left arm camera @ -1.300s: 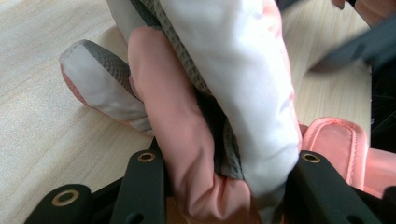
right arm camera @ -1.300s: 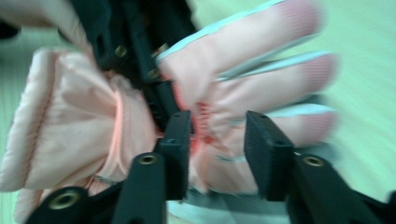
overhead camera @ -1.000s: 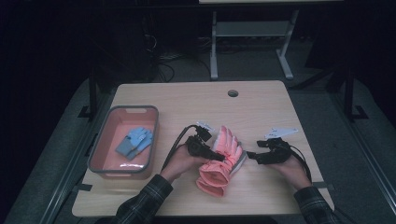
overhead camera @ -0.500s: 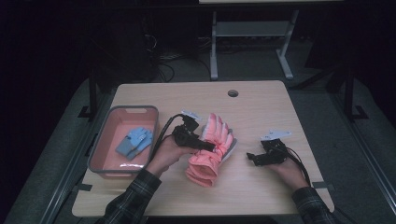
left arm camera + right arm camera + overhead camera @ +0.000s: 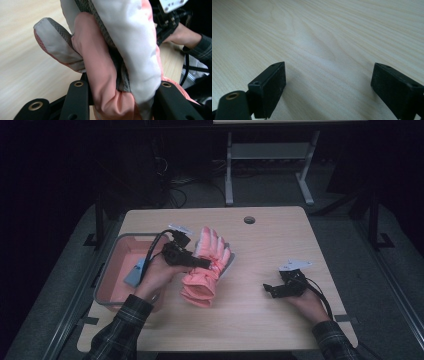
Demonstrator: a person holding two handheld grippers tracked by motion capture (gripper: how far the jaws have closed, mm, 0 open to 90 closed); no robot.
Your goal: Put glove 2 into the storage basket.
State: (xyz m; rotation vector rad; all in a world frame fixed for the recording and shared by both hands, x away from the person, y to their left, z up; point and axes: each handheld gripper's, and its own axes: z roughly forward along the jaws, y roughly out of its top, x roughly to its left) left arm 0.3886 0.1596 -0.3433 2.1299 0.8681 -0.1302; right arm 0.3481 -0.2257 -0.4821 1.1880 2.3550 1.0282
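Glove handed to my left gripper.
My left gripper (image 5: 202, 263) clamped the glove (image 5: 206, 270), carrying it left toward the bin (image 5: 107, 270); my right gripper (image 5: 267, 290) had just opened, empty.

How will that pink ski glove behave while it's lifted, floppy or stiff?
Probably soft: the pink glove bulges and creases where the left tool pinches it. Its cuff end sags toward the table, so expect some droop. The padding looks thick, so it likely won't slip out easily.
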